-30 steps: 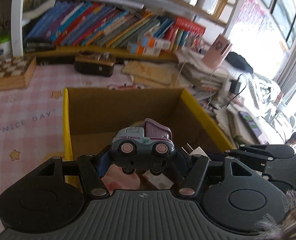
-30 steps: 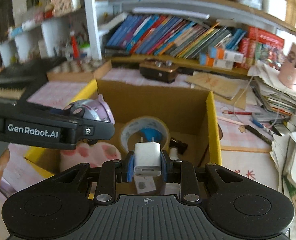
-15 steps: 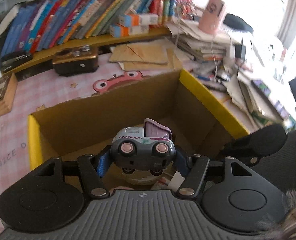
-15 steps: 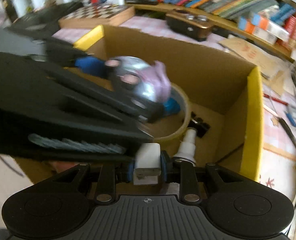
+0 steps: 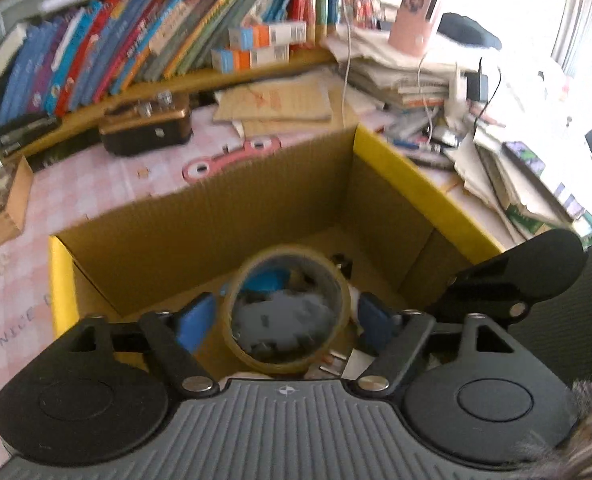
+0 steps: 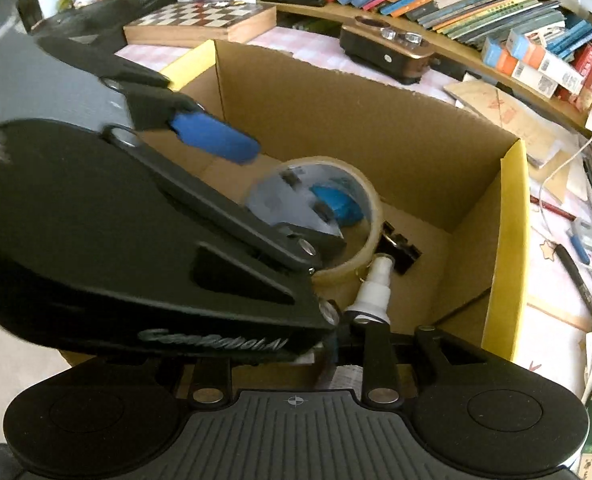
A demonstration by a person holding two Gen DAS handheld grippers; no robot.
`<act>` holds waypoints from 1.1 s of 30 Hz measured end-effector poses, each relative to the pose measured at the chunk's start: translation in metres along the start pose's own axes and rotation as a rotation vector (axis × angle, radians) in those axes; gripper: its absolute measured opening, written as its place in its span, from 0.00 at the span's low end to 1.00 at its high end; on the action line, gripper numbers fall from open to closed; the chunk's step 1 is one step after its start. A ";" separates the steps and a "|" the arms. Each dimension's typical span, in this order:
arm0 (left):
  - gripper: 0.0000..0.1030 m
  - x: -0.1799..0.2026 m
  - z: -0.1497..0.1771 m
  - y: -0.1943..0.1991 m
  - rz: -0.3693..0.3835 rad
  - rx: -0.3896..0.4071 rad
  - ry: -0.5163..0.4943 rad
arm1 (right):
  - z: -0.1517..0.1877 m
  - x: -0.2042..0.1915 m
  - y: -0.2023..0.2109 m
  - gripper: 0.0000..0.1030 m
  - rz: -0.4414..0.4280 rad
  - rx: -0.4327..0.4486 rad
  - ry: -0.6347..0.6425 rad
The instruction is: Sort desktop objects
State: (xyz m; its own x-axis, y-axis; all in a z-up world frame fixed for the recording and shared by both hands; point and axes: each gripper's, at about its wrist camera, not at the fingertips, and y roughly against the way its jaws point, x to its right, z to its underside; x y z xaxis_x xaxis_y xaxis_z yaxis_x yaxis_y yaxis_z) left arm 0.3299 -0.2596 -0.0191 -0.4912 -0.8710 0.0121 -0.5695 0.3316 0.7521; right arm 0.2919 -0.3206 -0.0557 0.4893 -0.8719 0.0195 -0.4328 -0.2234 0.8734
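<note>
Hovering over the open cardboard box (image 5: 199, 216), the left gripper (image 5: 283, 320) has just been opening: its blue fingers (image 5: 193, 322) stand wide, with nothing pressed between them. Below them, blurred, the grey toy truck (image 5: 283, 320) sits inside the ring of the packing tape roll (image 5: 255, 360) on the box floor, beside a blue object (image 6: 336, 204) within the same ring. In the right wrist view the left gripper's black body crosses the near left of the box, one blue finger reaching over its interior. The right gripper (image 6: 336, 344) has also just been opening, but its fingers are hidden behind the left gripper, so I cannot tell whether the gap is narrow or whether anything is between them. Just right of the tape lie a black binder clip (image 6: 402, 246) and a small white spray bottle (image 6: 374, 288). The box stands on a pink checked worktop (image 5: 95, 172), with a chessboard (image 6: 199, 16) and a dark case (image 6: 388, 50) beyond it.
</note>
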 end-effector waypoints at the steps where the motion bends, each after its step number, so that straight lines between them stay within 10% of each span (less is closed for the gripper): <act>1: 0.84 0.000 0.000 0.004 -0.005 0.017 0.000 | 0.000 0.001 0.001 0.32 0.006 0.006 -0.009; 33: 1.00 -0.025 0.101 0.192 -0.172 0.409 0.245 | 0.067 -0.051 0.126 0.76 0.189 0.503 -0.296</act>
State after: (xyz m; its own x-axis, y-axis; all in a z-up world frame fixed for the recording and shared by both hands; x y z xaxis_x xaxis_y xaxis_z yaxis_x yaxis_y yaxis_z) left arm 0.1663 -0.1377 0.0586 -0.2267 -0.9686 0.1017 -0.8640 0.2482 0.4380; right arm 0.1616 -0.3329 0.0204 0.1689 -0.9845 -0.0472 -0.8312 -0.1680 0.5300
